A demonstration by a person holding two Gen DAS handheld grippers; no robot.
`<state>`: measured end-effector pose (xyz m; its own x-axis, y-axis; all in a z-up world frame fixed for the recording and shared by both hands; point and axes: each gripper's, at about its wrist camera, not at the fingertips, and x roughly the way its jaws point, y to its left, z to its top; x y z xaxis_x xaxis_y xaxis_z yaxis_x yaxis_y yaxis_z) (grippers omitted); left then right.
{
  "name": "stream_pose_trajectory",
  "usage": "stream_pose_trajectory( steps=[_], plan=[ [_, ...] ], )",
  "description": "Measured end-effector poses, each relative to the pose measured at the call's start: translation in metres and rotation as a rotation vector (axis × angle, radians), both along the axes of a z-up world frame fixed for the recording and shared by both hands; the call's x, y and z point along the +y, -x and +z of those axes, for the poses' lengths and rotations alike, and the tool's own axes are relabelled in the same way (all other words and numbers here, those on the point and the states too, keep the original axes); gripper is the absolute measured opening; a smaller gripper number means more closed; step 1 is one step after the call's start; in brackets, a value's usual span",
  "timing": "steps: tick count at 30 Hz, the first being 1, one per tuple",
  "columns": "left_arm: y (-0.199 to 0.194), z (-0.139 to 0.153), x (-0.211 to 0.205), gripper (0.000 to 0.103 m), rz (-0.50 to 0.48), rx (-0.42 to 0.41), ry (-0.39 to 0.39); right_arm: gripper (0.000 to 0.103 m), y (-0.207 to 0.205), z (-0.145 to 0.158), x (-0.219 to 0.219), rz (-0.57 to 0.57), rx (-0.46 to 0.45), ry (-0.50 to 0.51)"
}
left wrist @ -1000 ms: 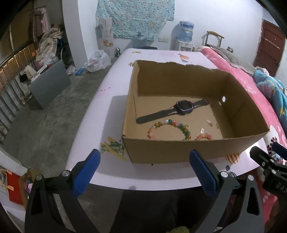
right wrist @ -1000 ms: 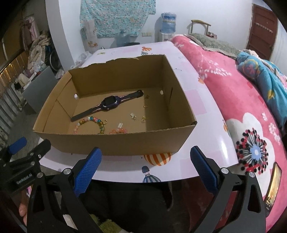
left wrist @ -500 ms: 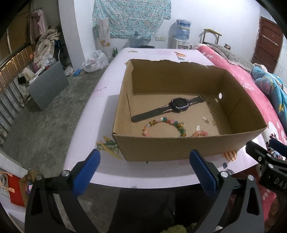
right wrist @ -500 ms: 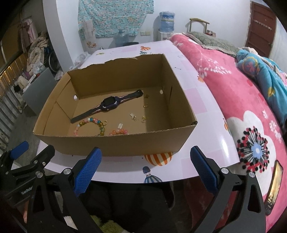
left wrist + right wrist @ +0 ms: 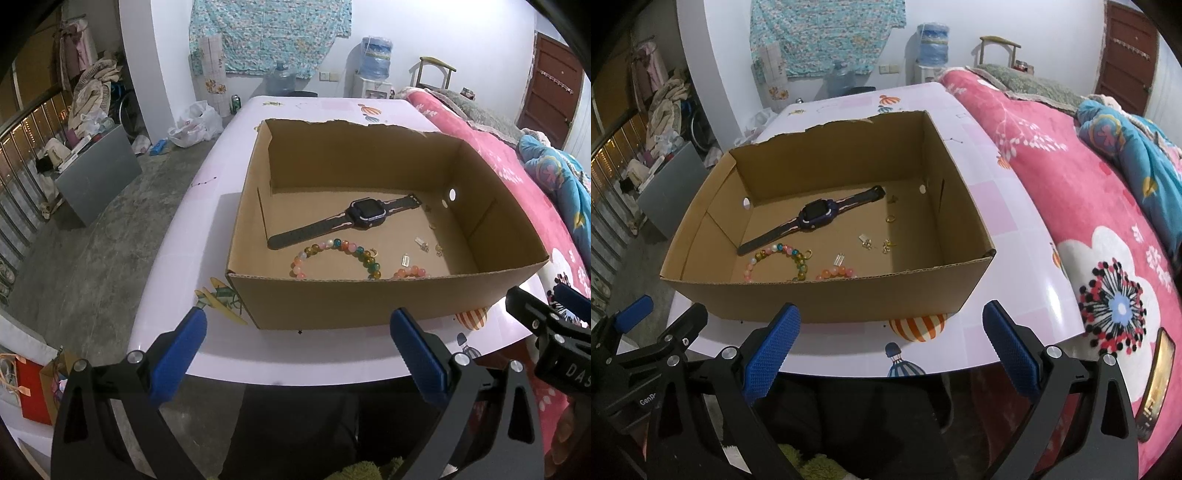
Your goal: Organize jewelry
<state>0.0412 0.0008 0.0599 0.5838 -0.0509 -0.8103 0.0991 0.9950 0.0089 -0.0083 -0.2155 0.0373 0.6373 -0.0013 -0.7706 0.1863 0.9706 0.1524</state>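
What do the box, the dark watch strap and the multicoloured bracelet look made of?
Open brown box: matte corrugated cardboard, fluting visible along its rim. Dark watch strap: probably matte rubber or silicone. Multicoloured bead bracelet: glossy translucent beads, glass or plastic; I cannot tell which.

Pink worktop (image 5: 192,236) with balloon stickers, pink floral blanket (image 5: 1089,236), water dispenser (image 5: 373,70), brown door (image 5: 550,85), patterned wall cloth (image 5: 269,33).
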Motion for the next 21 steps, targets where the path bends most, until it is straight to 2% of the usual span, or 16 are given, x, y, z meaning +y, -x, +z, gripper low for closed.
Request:
stream_pose_trajectory(
  steps=[21],
  plan=[
    [0.0006,-0.0035,-0.0023,0.098,0.009,0.02,0.008,0.095,0.001,-0.0018,-0.0011,-0.002,0.009,-0.008]
  ],
)
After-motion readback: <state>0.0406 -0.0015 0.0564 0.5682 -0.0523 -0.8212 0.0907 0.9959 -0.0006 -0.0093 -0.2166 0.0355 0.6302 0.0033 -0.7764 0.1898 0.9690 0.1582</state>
